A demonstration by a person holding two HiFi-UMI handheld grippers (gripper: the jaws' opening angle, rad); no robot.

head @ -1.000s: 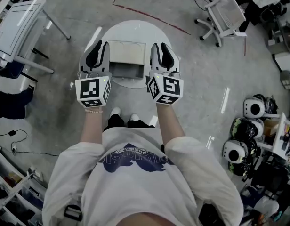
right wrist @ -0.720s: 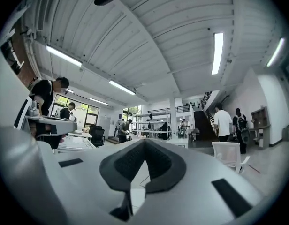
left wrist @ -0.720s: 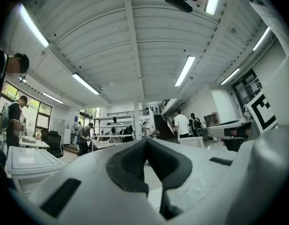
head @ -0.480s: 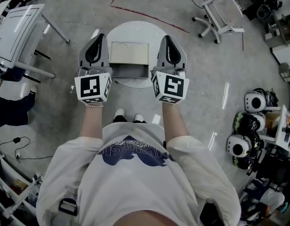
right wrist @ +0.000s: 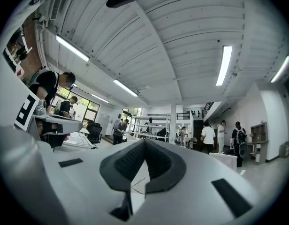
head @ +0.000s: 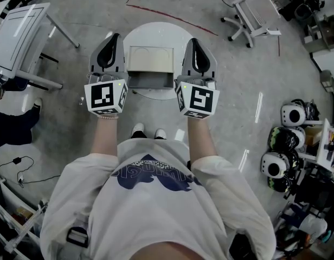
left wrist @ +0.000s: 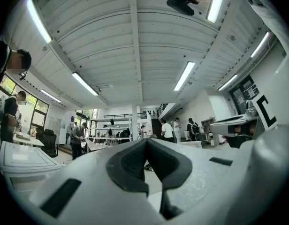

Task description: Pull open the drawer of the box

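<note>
Left gripper is clenched tight on nothing from where I'm sitting. Its own view has the 2 dark pads pressed together at the tip, with only the room beyond them. Same deal with the right gripper: jaws fully together, empty, pads meeting in a point.

From the head view, the 2 grippers sit either side of the box, 1 off its left edge and 1 off its right, both pointing away from the person. Can't tell if either is touching the box sides, and neither gripper view has the box in it.

That box is white and sits roughly mid-way on a small round white bench. Its drawer is pulled out of the near side toward the person, grey inside, with its front close to the bench's near rim.

Marker cubes sit at the near ends, the left cube and the right cube.

Other stuff:
- Grey floor with a red line past the bench.
- White office chair upper right and a desk upper left.
- The person's shoes just below the bench.

Both gripper views show strip lights overhead and a few people standing far back.
</note>
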